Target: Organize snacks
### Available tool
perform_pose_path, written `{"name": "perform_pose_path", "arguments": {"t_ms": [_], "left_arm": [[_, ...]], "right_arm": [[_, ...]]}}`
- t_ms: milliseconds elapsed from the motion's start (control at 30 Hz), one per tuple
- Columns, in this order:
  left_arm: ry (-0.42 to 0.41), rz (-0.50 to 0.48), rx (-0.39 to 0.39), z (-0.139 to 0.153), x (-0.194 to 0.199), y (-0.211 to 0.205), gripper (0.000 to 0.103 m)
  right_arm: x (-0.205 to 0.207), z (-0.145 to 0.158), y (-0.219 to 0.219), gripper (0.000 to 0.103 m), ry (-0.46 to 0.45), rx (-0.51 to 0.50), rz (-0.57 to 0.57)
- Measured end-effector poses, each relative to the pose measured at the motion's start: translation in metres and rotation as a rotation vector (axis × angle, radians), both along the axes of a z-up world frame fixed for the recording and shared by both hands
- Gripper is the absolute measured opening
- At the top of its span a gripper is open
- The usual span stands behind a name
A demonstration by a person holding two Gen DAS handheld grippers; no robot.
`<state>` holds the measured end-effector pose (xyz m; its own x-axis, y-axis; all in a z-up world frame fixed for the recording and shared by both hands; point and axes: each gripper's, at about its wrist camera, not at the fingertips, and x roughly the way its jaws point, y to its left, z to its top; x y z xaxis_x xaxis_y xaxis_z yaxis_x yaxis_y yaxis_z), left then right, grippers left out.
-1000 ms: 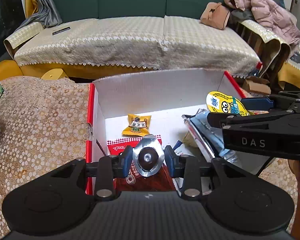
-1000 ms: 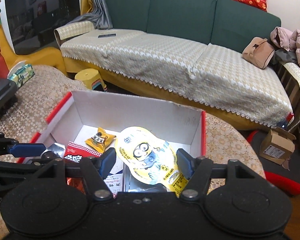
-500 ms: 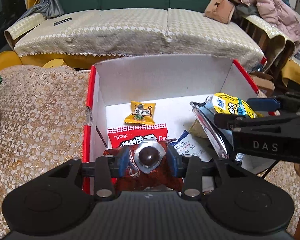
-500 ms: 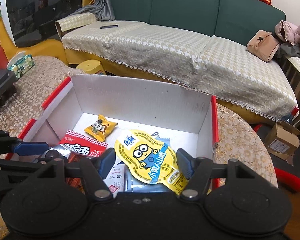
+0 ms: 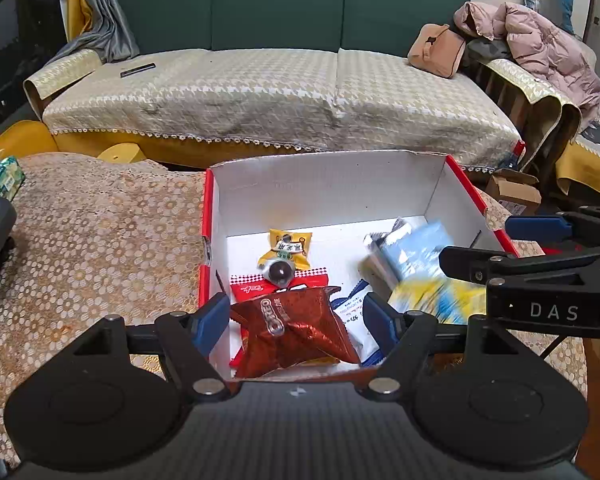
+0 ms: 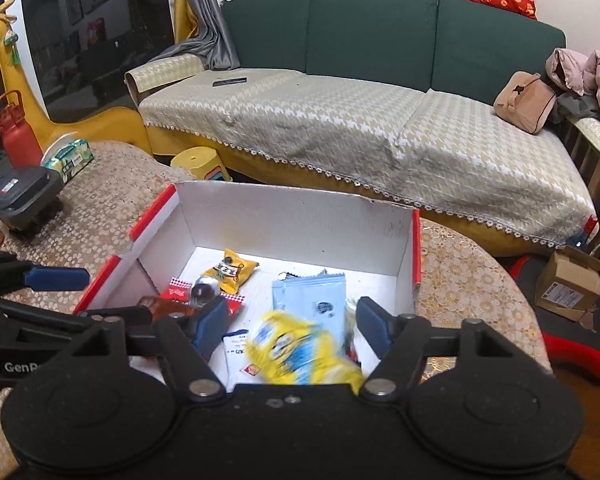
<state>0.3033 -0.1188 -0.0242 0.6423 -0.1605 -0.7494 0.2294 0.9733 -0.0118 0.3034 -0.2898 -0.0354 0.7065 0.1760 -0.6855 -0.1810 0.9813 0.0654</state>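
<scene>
Open cardboard box: white inside, red rim. In it, crinkled red-brown foil packet with white lettering; small yellow sachet with dark print; pale blue foil pouch; blurred yellow-and-blue packet. Desk's lace cloth: tan, floral rings. Sofa: dark green, with beige houndstooth cover. Puffy jacket: pink.

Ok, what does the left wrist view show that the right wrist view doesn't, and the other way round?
Only the left wrist view shows the whole crinkled red Oreo packet at the near wall. Only the right shows the yellow giraffe ride-on toy and red water bottle. Both share the red-edged white cardboard box, the foil-wrapped chocolate ball, the blurred yellow minion pouch, and open jaws on the left gripper and right gripper.
</scene>
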Motion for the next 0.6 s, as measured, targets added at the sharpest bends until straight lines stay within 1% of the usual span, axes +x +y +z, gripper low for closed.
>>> {"name": "perform_pose_path", "arguments": {"t_ms": [67, 133, 233, 267, 300, 367, 500, 533, 600], "left_arm": [[-0.006, 0.002, -0.007, 0.005, -0.006, 0.002, 0.074], [-0.014, 0.004, -0.014, 0.010, -0.013, 0.004, 0.077], [-0.036, 0.000, -0.028, 0.020, -0.024, 0.007, 0.077], [-0.044, -0.002, -0.027, 0.023, -0.028, 0.007, 0.079], [-0.056, -0.001, -0.025, 0.026, -0.032, 0.008, 0.080], [-0.072, -0.003, -0.032, 0.032, -0.041, 0.010, 0.081], [-0.092, 0.000, -0.037, 0.040, -0.057, 0.012, 0.082], [-0.096, -0.002, -0.039, 0.042, -0.061, 0.013, 0.083], [-0.104, -0.004, -0.048, 0.046, -0.069, 0.014, 0.085]], "right_arm": [[-0.006, 0.004, -0.001, 0.079, -0.010, 0.013, 0.002], [-0.013, 0.010, -0.003, 0.086, -0.023, 0.031, 0.007], [-0.025, 0.019, -0.005, 0.087, -0.045, 0.046, 0.015], [-0.030, 0.023, -0.006, 0.089, -0.054, 0.054, 0.016], [-0.035, 0.026, -0.007, 0.094, -0.062, 0.062, 0.015], [-0.044, 0.031, -0.007, 0.098, -0.080, 0.078, 0.017], [-0.062, 0.039, -0.007, 0.100, -0.103, 0.087, 0.031], [-0.067, 0.041, -0.007, 0.102, -0.110, 0.090, 0.033], [-0.077, 0.045, -0.008, 0.103, -0.123, 0.101, 0.039]]}}
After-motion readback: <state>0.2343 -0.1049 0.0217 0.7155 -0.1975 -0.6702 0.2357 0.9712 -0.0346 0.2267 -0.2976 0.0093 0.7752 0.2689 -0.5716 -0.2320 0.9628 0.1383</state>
